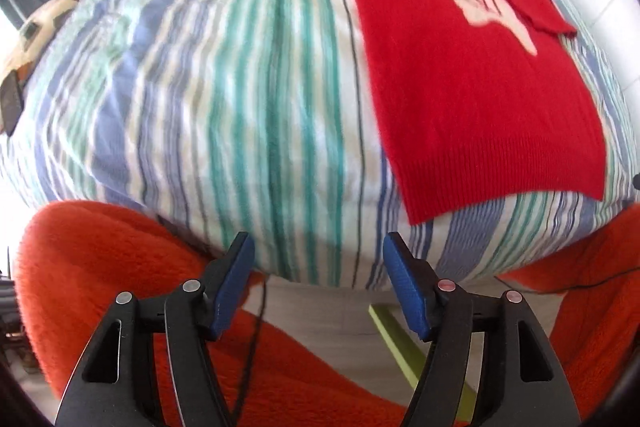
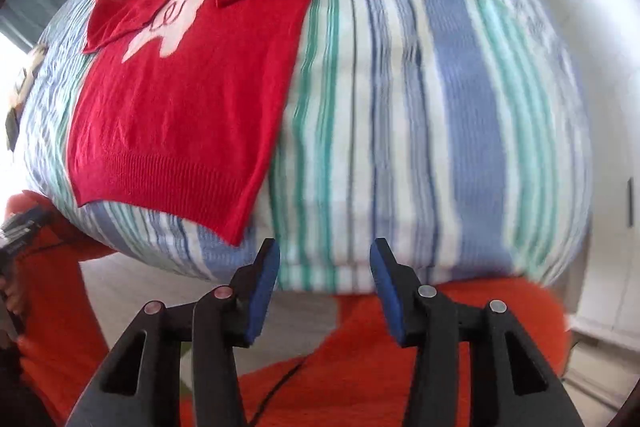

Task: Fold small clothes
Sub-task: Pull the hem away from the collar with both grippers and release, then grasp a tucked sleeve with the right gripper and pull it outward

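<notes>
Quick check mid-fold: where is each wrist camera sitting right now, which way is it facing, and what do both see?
Left wrist: behind the open left gripper, off the bed's near edge, facing across the striped bedding; red sweater ahead-right; person's orange-clad legs below.
Right wrist: behind the open right gripper, same near edge, sweater ahead-left; orange legs below, left hand's device at the left edge.
Shared: the sweater, sleeves folded in, and bedding.

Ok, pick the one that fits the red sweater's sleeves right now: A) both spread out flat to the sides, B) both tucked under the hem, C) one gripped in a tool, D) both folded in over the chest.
D: both sleeves lie folded across the sweater front, partly covering its white figure; both tools are open and off it.
</notes>
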Demonstrator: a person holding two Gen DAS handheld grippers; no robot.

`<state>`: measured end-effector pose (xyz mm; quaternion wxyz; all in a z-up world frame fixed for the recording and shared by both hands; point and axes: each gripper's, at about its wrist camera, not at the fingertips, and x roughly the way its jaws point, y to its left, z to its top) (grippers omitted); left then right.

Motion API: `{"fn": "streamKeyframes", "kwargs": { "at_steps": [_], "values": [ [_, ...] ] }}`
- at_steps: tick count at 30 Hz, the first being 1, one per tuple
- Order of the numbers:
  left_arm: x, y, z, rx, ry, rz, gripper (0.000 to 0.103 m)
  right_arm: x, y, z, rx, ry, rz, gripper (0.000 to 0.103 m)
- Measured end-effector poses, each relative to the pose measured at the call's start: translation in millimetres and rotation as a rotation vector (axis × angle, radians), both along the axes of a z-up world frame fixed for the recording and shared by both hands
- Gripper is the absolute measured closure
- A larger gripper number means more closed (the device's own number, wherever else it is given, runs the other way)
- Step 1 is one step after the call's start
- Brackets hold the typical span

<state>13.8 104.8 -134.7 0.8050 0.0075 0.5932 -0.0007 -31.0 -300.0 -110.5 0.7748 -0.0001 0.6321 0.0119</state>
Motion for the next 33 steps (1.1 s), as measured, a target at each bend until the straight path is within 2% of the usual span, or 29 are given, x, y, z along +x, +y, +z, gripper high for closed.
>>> {"fn": "streamKeyframes", "kwargs": {
  "at_steps": [2,3,6,8,10,13,15,16,17,18,21,23,26,29,33],
  "values": [
    [13,18,21,-0.021,-0.098,0.07,0.027,28,7,32,-0.082,-0.123,0.09,0.051],
    [22,27,26,-0.038,-0.141,0.11,0.027,43,15,45,-0.082,-0.194,0.136,0.047],
    [38,42,33,-0.088,-0.235,0.222,0.027,94,46,57,0.022,-0.356,0.273,0.043],
    [48,48,24,-0.104,-0.267,0.265,0.027,131,74,37,0.08,-0.368,0.358,0.043],
    [43,46,8,-0.09,-0.267,0.278,0.027,158,102,9,0.063,-0.366,0.426,0.043],
    [44,50,-19,-0.018,-0.178,0.288,0.027,189,128,-36,0.013,-0.349,0.456,0.043],
    [42,56,-24,-0.077,-0.152,0.32,0.027,204,133,-61,0.008,-0.327,0.441,0.047],
    [44,59,-23,-0.095,-0.16,0.33,0.027,207,128,-66,0.017,-0.328,0.425,0.055],
    [44,60,-23,-0.089,-0.167,0.341,0.027,209,118,-65,0.03,-0.341,0.39,0.082],
    [44,62,-23,-0.077,-0.168,0.348,0.027,210,102,-58,0.066,-0.353,0.335,0.097],
    [45,63,-28,-0.09,-0.148,0.359,0.027,202,22,-18,0.15,-0.451,0.12,0.097],
    [47,62,-31,-0.099,-0.137,0.362,0.027,190,-50,9,0.185,-0.509,-0.053,0.097],
    [50,56,-35,-0.086,-0.129,0.351,0.027,167,-160,33,0.198,-0.555,-0.318,0.097],
    [52,47,-38,-0.07,-0.122,0.329,0.027,144,-240,28,0.203,-0.526,-0.502,0.097],
    [54,40,-38,-0.044,-0.127,0.313,0.027,118,-290,-7,0.27,-0.464,-0.667,0.097]
  ]
}}
